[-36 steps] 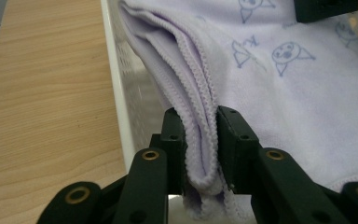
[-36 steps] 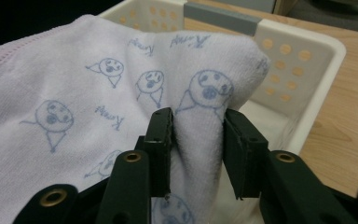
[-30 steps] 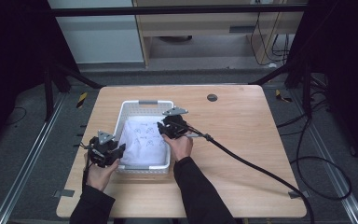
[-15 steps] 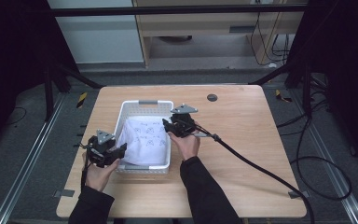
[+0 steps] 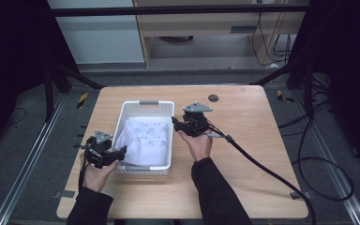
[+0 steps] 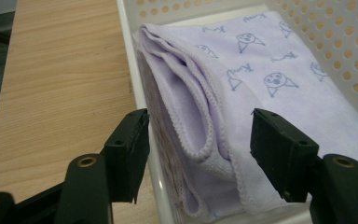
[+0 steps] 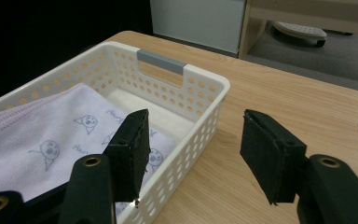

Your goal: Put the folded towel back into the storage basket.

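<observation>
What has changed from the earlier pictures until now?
The right gripper moved from over the folded cloth to the basket's right side, above the table. Both grippers' fingers have just been opening. The left gripper is open around the cloth's folded edge, not pressing it. The left hand, cloth and basket stayed in place.

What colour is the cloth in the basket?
The cloth is pale lilac with little blue doodle faces, best seen in the left gripper view.

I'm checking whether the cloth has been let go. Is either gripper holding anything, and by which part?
Nothing is held. The left gripper has just opened around the folded cloth edge; the right gripper is open beside the basket.
</observation>
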`<state>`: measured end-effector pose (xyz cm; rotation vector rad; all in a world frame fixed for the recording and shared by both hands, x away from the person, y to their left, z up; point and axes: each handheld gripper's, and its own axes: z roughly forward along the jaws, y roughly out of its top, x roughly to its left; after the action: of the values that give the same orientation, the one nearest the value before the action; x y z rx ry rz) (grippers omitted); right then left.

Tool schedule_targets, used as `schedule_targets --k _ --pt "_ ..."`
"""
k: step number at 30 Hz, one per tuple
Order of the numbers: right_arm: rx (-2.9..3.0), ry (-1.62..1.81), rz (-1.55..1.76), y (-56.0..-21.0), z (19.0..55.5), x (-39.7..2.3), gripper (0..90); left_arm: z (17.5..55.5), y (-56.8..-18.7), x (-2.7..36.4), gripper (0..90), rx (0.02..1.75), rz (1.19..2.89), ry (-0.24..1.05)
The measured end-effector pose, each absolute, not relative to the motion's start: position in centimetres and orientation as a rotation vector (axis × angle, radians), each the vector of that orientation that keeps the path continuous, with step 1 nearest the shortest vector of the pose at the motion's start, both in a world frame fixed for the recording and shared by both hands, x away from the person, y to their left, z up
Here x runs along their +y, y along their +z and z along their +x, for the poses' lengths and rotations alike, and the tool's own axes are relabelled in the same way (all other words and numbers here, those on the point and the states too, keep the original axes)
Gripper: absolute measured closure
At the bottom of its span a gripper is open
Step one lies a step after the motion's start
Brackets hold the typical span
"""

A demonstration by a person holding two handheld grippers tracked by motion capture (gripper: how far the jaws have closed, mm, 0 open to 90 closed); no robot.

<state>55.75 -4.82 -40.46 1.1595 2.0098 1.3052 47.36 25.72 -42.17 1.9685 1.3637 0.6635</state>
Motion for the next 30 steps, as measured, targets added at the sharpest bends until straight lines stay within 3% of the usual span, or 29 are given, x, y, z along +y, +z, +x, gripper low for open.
schedule_targets --k 3,14,20,23,25,27,30 --pt "2.007 1.302 1.163 -40.3 55.6 -5.3 39.7 47.5 -42.2 25.8 32.4 1.362 1.977 0.662" --pt "2.000 1.310 1.155 -40.0 55.3 -5.8 40.1 47.0 -41.7 25.7 37.5 1.316 1.933 0.595" --pt "1.992 1.310 1.155 -39.8 55.0 -6.7 41.1 46.9 -41.9 25.7 54.8 1.341 1.976 0.613" --pt "1.990 1.307 1.165 -39.8 54.9 -6.9 40.6 47.0 -42.1 25.6 70.9 1.363 2.000 0.599" --pt "1.994 1.299 1.158 -39.9 54.9 -6.9 40.3 47.0 -42.1 25.7 77.1 1.377 2.011 0.582" --pt "1.994 1.301 1.157 -39.9 54.9 -6.8 40.3 46.9 -41.9 25.9 75.9 1.375 1.990 0.553" --pt "1.993 1.304 1.160 -39.9 54.9 -6.8 40.1 46.6 -41.2 26.1 56.6 1.365 1.944 0.580"
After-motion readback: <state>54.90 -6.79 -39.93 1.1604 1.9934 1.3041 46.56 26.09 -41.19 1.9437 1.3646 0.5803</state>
